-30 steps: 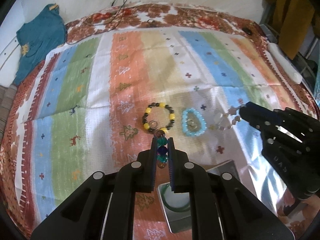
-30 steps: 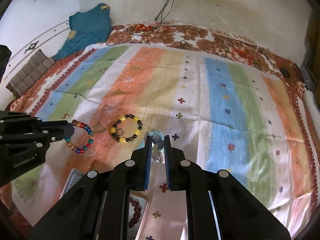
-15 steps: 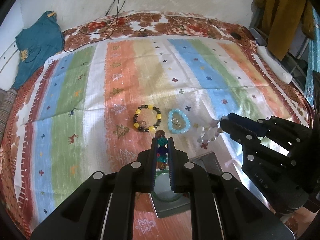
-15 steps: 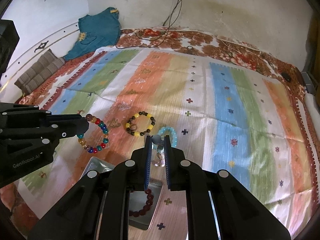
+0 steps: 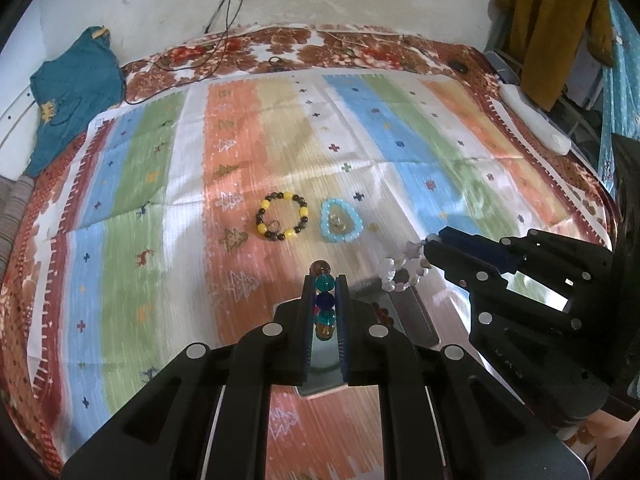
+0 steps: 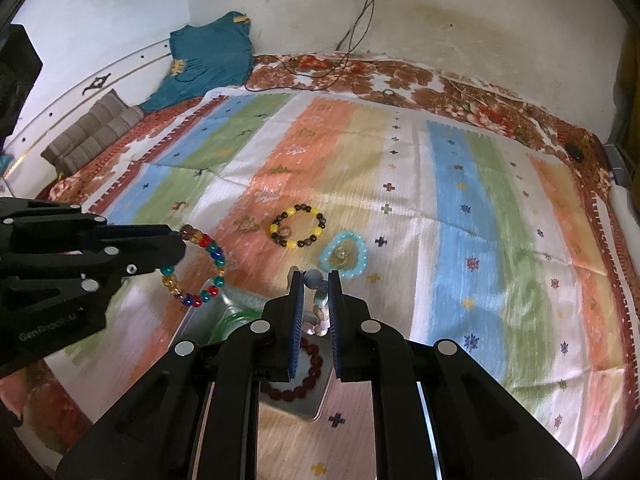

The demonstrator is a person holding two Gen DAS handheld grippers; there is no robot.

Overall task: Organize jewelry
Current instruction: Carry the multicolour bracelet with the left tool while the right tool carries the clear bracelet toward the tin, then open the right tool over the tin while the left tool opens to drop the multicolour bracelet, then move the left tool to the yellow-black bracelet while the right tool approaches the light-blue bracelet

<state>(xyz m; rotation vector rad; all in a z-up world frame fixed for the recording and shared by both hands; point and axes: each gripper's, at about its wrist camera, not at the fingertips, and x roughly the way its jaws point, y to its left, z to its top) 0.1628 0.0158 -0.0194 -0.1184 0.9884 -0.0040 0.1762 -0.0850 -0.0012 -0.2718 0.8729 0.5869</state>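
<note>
My left gripper (image 5: 325, 280) is shut on a multicoloured glass-bead bracelet (image 5: 324, 301), which also shows in the right wrist view (image 6: 200, 270), hanging above a metal tray (image 5: 416, 320). My right gripper (image 6: 316, 280) is shut on a pale white-pink bead bracelet (image 6: 320, 312), seen dangling in the left wrist view (image 5: 404, 272), over the tray (image 6: 308, 404). A dark red bracelet (image 6: 304, 376) and a green bangle (image 6: 232, 320) lie in the tray. A yellow-and-black bracelet (image 5: 282, 216) and a light blue bracelet (image 5: 341, 222) lie on the striped cloth beyond.
The striped cloth (image 5: 160, 240) covers a floral bedspread (image 5: 320, 48). A teal garment (image 5: 76, 92) lies at the far left, cables (image 6: 352, 40) run down the wall, and a white power strip (image 5: 536, 120) sits at the far right edge.
Both grippers have pulled back towards me and lifted with their bracelets, so the tray now sits under them and the two bracelets on the cloth look farther away.
</note>
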